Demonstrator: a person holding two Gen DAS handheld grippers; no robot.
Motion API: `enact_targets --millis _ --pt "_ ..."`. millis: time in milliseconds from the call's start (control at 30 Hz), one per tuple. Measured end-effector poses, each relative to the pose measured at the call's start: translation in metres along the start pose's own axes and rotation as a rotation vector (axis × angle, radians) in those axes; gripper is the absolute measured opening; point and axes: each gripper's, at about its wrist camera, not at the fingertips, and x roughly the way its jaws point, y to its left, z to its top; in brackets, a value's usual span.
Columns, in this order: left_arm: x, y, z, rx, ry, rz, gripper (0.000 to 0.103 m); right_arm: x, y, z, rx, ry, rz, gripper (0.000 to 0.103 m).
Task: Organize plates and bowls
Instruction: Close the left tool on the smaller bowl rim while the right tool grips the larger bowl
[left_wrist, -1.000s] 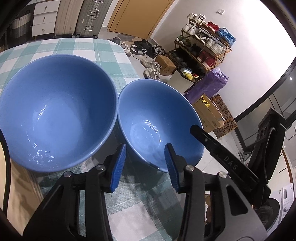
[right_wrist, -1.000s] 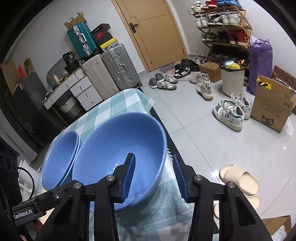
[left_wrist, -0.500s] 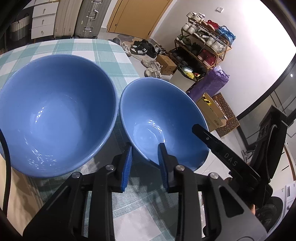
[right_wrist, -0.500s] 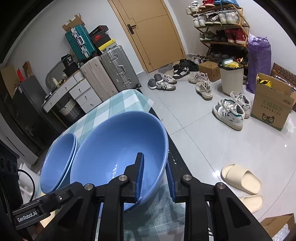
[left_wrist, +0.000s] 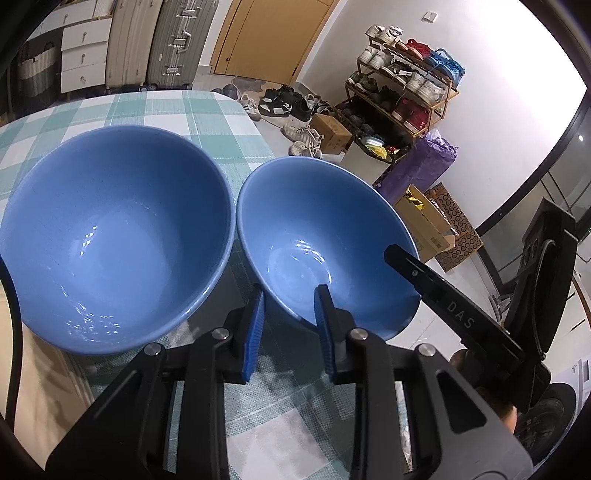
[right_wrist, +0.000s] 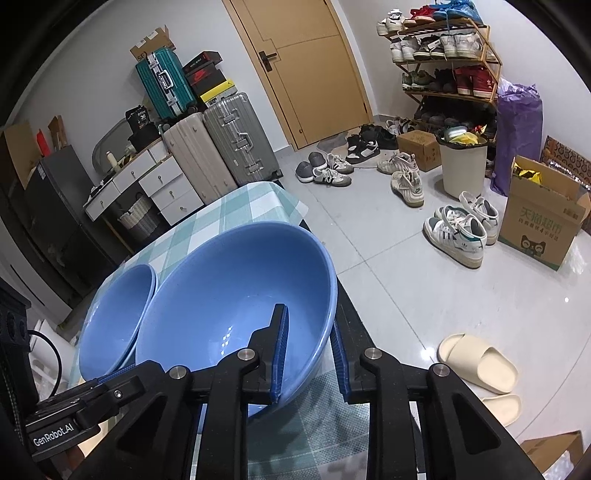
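The left claw (left_wrist: 288, 325) straddles the near rim of the smaller bowl (left_wrist: 317, 229), one finger inside and one outside, pads closed on the wall. The right claw (right_wrist: 308, 354) grips that same bowl (right_wrist: 236, 314) at its right rim, likewise one pad inside and one outside. Just to its left sits the bigger bowl (left_wrist: 110, 236), rims almost touching; from the right wrist it (right_wrist: 114, 317) shows partly hidden behind the smaller one. Both bowls are over the checked cloth (left_wrist: 207, 118) on the bench. Beyond stand suitcases (right_wrist: 221, 144) and a shoe rack (right_wrist: 443, 62).
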Motion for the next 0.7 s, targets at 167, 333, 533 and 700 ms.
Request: enact_targets --millis 167,333,533,700 --pt "-0.005 -0.004 -0.001 0.011 -0.009 0.002 0.024 -0.008 -0.001 0.000 -0.002 -0.014 0.005 0.024" --pt "-0.014 -0.009 0.000 0.028 -0.023 0.001 0.024 -0.016 -0.002 0.000 0.000 -0.029 0.005 0.024" --pt "-0.029 -0.012 0.003 0.043 -0.045 -0.014 0.024 -0.029 0.001 0.003 -0.009 -0.057 0.011 0.024" --pt "-0.043 -0.017 0.006 0.067 -0.065 -0.015 0.024 -0.040 0.007 0.004 -0.026 -0.078 0.007 0.024"
